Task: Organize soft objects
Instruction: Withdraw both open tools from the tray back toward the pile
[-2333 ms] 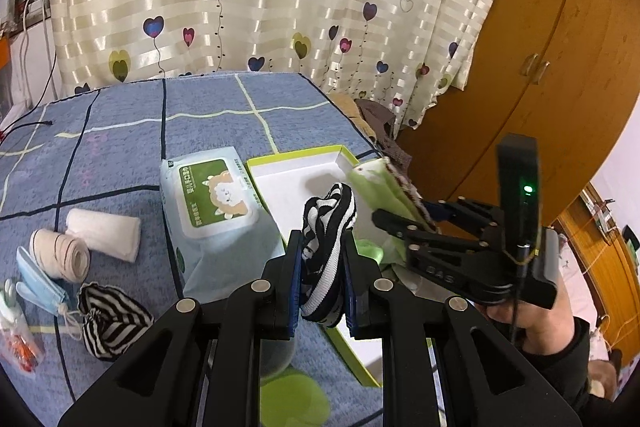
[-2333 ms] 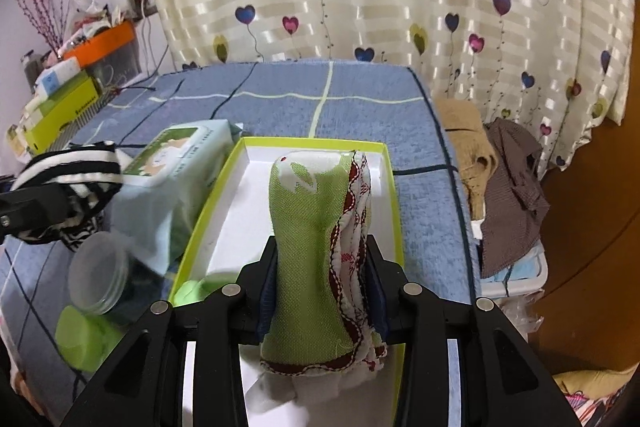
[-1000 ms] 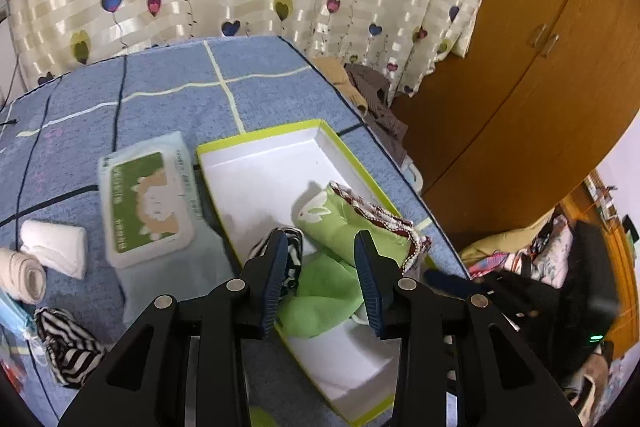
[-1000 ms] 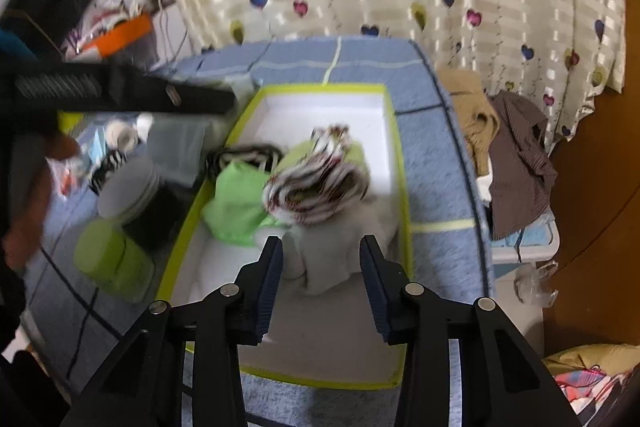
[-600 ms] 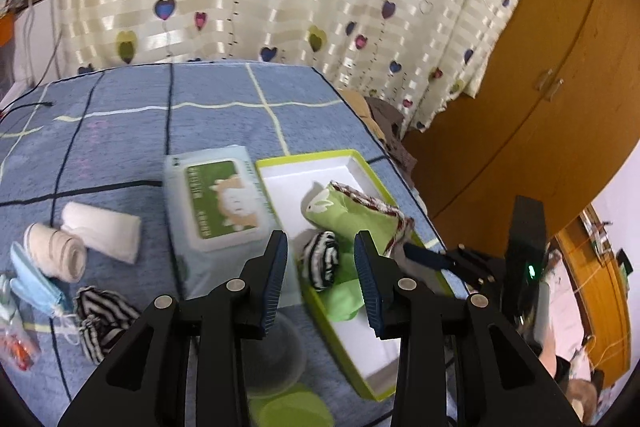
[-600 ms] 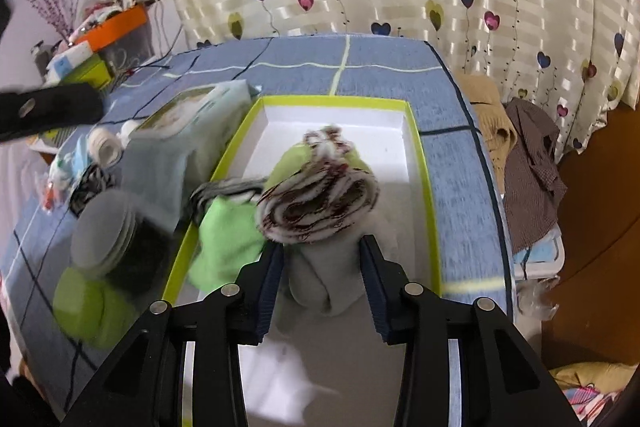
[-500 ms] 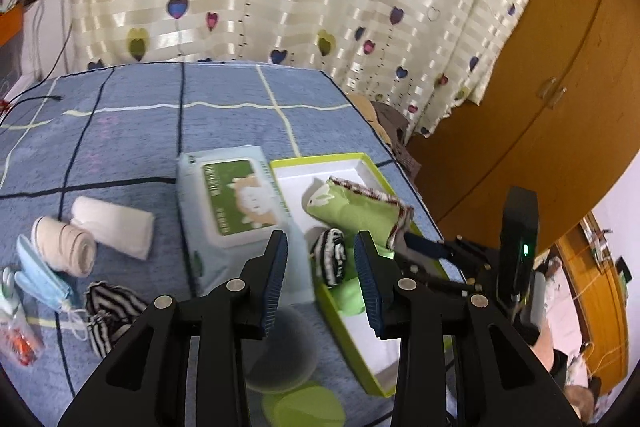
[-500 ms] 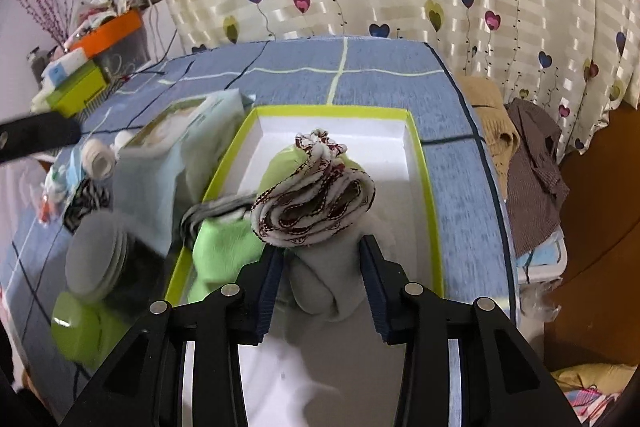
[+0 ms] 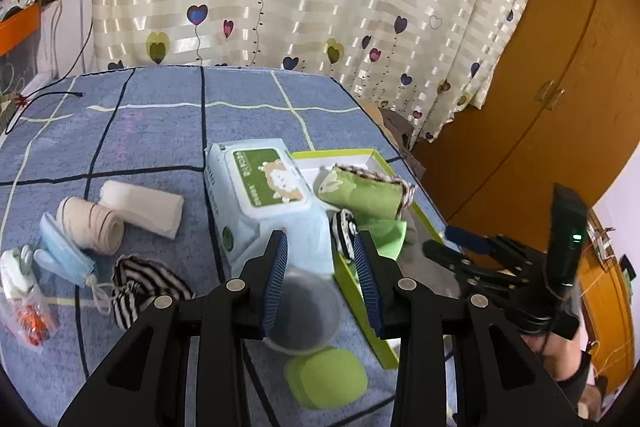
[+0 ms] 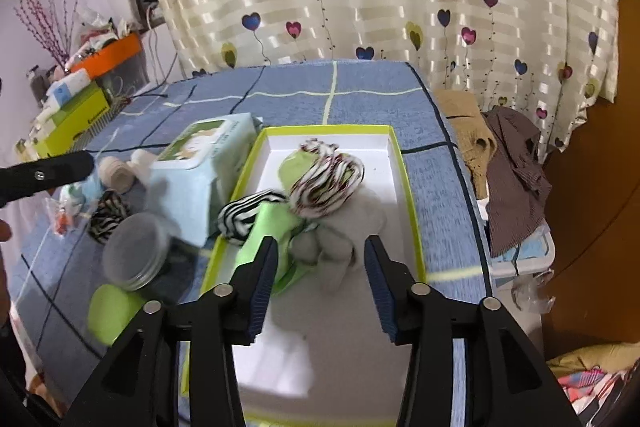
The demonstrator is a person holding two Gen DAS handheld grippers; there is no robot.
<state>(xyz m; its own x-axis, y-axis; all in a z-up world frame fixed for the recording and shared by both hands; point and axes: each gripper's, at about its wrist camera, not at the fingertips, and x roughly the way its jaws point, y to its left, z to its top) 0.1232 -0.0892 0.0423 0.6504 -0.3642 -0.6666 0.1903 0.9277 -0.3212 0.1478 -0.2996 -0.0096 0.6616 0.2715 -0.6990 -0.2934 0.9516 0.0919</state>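
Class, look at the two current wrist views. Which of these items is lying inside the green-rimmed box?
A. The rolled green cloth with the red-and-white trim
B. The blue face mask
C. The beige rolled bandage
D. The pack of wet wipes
A: the rolled green cloth lies on the white floor of the green-rimmed box, while the other three lie on the blue cover outside it.

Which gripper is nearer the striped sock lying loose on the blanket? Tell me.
Left. The left gripper hangs just beside the striped sock, over the jar. The right gripper hovers above the green-rimmed box, beyond the wipes pack.
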